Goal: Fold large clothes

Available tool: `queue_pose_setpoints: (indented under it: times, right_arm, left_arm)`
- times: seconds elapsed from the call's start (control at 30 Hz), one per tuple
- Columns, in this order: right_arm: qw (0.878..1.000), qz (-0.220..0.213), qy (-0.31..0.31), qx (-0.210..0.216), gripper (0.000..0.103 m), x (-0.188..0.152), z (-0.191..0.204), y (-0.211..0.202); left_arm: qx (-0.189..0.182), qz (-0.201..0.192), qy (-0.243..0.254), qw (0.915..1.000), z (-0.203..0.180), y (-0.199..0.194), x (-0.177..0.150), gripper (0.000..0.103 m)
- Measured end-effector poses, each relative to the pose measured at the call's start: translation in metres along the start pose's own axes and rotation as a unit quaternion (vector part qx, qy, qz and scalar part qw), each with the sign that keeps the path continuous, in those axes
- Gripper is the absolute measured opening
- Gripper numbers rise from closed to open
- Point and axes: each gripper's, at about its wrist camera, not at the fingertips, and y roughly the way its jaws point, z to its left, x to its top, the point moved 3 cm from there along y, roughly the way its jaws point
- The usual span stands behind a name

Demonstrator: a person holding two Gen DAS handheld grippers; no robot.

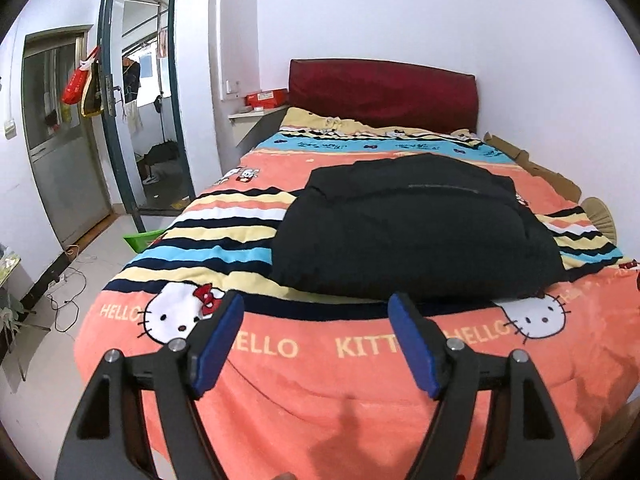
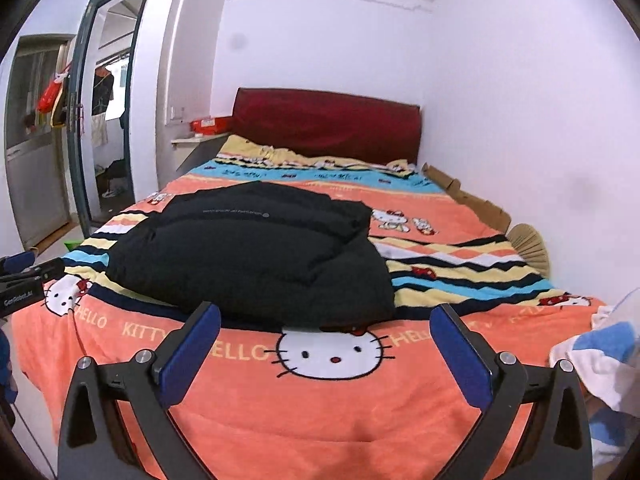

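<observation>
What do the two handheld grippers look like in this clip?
Both match: the left gripper and right gripper have black angular finger arms with triangular cut-outs, silver round pivot bolts and flat blue pads. White lettering marks the left gripper's body in the right wrist view. No sleeves are clearly visible.

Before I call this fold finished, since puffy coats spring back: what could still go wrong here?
The folded black padded jacket bulges high, so its top layer may slide open. Both grippers, left and right, are open and clear of it, so nothing presses it flat. It lies near the fleece blanket's front edge, so a nudge could tip it off.
</observation>
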Motion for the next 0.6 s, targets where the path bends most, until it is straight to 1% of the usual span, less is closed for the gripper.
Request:
queue_pose_setpoints:
  times: [0.07,0.1,0.17,0.3,0.43,0.6]
  right_arm:
    - [1.0,-0.007,0.003,-0.003,0.102,-0.001,-0.001,-0.003]
    - [1.0,-0.009,0.005,-0.003,0.103,-0.001,-0.002,-0.005]
    - [1.0,-0.011,0.006,-0.005,0.102,-0.002,-0.002,-0.005]
    - [1.0,-0.013,0.005,-0.004,0.102,-0.004,-0.001,-0.004]
    - [1.0,-0.012,0.004,-0.004,0.102,-0.006,-0.002,-0.001]
    - [1.0,-0.005,0.011,-0.001,0.103,-0.01,-0.004,0.006]
  left_arm:
    - [0.016,-0.003,0.009,0.9998,-0.005,-0.002,-0.003,0.074]
    - [0.029,-0.01,0.017,0.9994,-0.008,-0.004,-0.004,0.074]
    - [0.04,-0.025,0.029,0.9984,-0.015,-0.01,-0.005,0.074]
    - [0.03,-0.047,0.038,0.9977,-0.023,-0.02,-0.005,0.074]
    - [0.018,-0.051,0.039,0.9978,-0.027,-0.024,-0.006,0.074]
    - [0.017,-0.054,0.046,0.9973,-0.033,-0.024,-0.005,0.074]
